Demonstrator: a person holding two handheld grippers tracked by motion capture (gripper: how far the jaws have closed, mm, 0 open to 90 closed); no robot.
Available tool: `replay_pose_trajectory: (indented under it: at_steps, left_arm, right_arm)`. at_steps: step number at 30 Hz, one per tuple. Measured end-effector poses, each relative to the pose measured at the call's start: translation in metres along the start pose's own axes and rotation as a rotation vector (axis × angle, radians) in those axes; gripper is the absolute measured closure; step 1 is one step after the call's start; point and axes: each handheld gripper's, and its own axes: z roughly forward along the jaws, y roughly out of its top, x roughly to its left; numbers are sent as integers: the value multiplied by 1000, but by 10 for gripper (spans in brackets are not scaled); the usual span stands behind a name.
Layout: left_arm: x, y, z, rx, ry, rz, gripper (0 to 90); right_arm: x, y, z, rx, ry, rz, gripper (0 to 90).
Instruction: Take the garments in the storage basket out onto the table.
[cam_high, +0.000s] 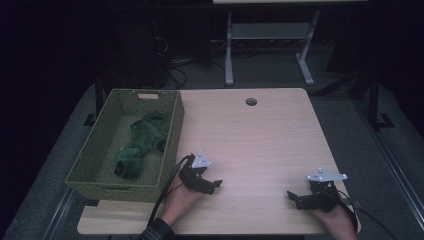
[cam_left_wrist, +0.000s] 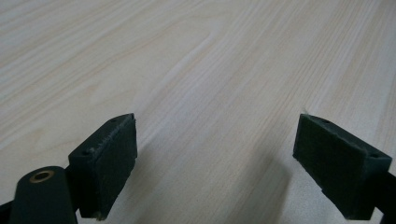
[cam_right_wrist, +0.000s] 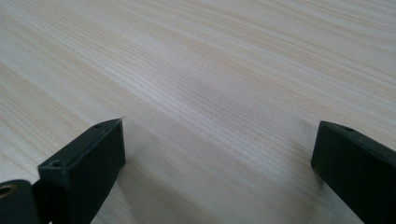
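A green woven basket (cam_high: 102, 145) stands on the left part of the light wooden table (cam_high: 260, 135), and a crumpled green cloth (cam_high: 142, 142) lies inside it. Just right of the basket's near corner my left gripper (cam_high: 212, 186) rests low over the table, open, with bare wood between its black pads (cam_left_wrist: 109, 163). Near the table's front right corner my right gripper (cam_high: 295, 199) is also open and holds nothing; its pads (cam_right_wrist: 91, 163) stand wide apart over the wood grain.
A round cable hole (cam_high: 251, 102) sits near the table's far edge. A white desk frame (cam_high: 270, 45) and cables stand on the dark floor behind. Plain wood stretches between the grippers and the far edge.
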Motion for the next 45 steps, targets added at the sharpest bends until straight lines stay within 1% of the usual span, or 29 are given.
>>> replay_pose_trajectory:
  at_steps: [5,10,12,15,19,22,24,26,27,32,34,36,38,45]
  left_arm:
    - [1,3,-4,-14,-24,-14,130]
    - [-1,10,-9,-23,-15,6,132]
    - [-1,13,-12,-29,-18,6,142]
    - [-3,16,-14,-32,-6,23,143]
    - [-3,20,-14,-23,-13,21,142]
    - [-5,23,-16,-30,-9,29,142]
    - [-7,25,-18,-33,-16,24,142]
    - [-8,31,-21,-39,-25,28,142]
    - [-8,31,-21,-39,-25,28,142]
    - [-9,42,-25,-42,-32,40,141]
    - [-9,45,-27,-48,-34,46,142]
    - [-9,47,-30,-56,-38,40,142]
    - [-8,49,-32,-60,-40,46,142]
    - [-5,56,-43,-75,-40,43,142]
  right_arm:
    - [0,0,0,0,0,0,25]
    - [0,0,0,0,0,0,25]
    - [0,0,0,0,0,-1,25]
    - [0,0,0,-1,0,-1,25]
    - [0,0,0,1,0,-1,25]
    - [0,0,0,0,0,-2,25]
    - [0,0,0,0,0,-1,25]
    - [0,0,0,1,0,-1,25]
    - [0,0,0,1,0,-1,25]
    - [0,0,0,0,3,-4,25]
    - [0,0,0,0,3,-5,25]
    - [0,0,0,0,3,-5,25]
    - [0,0,0,0,3,-4,25]
    - [0,0,0,0,3,-3,25]
